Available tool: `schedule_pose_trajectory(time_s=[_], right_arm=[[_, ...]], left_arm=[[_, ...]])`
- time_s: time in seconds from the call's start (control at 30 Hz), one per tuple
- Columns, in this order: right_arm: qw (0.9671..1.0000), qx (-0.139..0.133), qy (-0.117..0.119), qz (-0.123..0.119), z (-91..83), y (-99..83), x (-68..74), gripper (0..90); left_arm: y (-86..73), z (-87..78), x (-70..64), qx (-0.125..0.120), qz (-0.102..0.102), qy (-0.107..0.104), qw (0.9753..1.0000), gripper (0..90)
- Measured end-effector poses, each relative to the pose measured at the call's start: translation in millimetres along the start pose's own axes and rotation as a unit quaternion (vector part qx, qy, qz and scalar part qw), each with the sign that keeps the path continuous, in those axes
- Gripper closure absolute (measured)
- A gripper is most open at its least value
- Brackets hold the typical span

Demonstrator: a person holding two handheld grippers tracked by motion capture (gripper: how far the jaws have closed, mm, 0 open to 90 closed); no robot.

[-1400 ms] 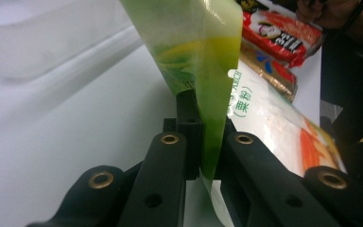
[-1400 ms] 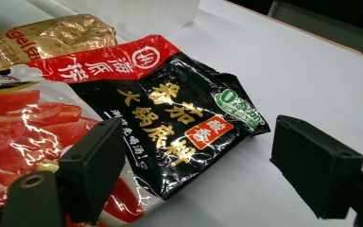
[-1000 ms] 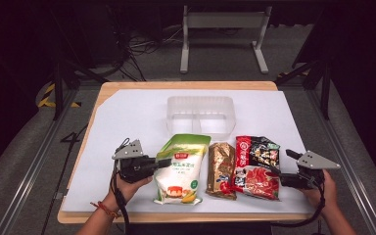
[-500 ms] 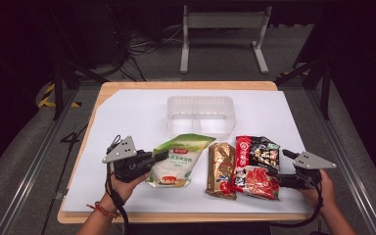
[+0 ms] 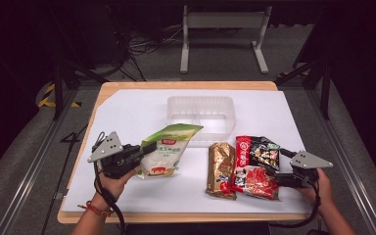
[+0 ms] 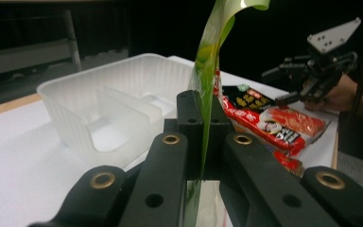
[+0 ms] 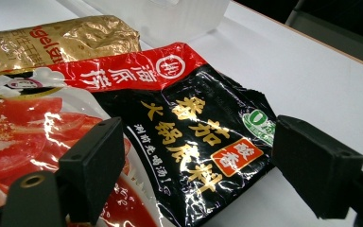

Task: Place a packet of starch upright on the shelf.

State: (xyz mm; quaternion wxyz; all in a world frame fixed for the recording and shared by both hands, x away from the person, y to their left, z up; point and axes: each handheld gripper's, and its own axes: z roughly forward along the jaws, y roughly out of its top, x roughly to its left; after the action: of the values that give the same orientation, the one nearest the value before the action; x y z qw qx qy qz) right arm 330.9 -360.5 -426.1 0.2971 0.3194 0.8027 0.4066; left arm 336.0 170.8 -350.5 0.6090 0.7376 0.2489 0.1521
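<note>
The left gripper (image 5: 149,147) has its jaws clamped on the edge of a green-and-white pouch (image 5: 167,149), which is lifted and tilted off the white sheet (image 5: 127,112) covering the wooden bench (image 5: 186,85). In the left gripper view the pouch (image 6: 207,90) stands edge-on between the two black jaws, its top curling over above them.

Just beyond the pouch sits a clear plastic tray (image 5: 199,104) with a divider inside. To the right lie a gold foil packet (image 5: 221,169) and, touching it, a red-and-black sauce packet (image 5: 254,164) printed with large gold Chinese characters, a round logo on its red band and a green "0" badge. The gold packet (image 7: 61,40) shows part of a word, "gelat". The right gripper (image 5: 273,172) rests at the sauce packet's right edge, jaws spread wide on either side of its corner (image 7: 203,137) and gripping nothing.

Dark floor, cables and a metal stand (image 5: 223,22) lie behind the bench.
</note>
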Motion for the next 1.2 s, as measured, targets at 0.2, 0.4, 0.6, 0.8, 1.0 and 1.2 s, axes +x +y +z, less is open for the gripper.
schedule_pose_trajectory(time_s=[0.2,0.4,0.6,0.8,1.0,1.2], right_arm=[[1.0000,0.001,-0.003,0.002,-2.0,-0.9,0.4,18.5],[1.0000,0.005,-0.003,0.003,-2.2,-2.5,0.5,18.5],[1.0000,0.004,-0.003,0.003,-3.1,-3.0,0.4,18.5],[1.0000,0.003,-0.004,0.003,-3.3,-3.1,0.2,18.5],[1.0000,0.003,-0.004,0.003,-3.3,-3.1,0.2,18.4],[1.0000,0.003,-0.004,0.004,-3.7,-4.1,-0.9,18.5]], left_arm=[[8.0,-3.7,5.3,-0.019,-0.012,0.025,0.9995,89.8],[15.5,-2.6,10.2,-0.031,-0.012,0.035,0.9988,89.8],[25.3,4.4,15.2,-0.039,-0.011,0.043,0.9982,89.9],[34.9,16.8,22.7,-0.044,-0.016,0.049,0.9977,89.9],[46.2,34.7,28.2,-0.048,-0.022,0.050,0.9974,89.9],[54.8,53.4,34.5,-0.050,-0.033,0.059,0.9965,89.9]])
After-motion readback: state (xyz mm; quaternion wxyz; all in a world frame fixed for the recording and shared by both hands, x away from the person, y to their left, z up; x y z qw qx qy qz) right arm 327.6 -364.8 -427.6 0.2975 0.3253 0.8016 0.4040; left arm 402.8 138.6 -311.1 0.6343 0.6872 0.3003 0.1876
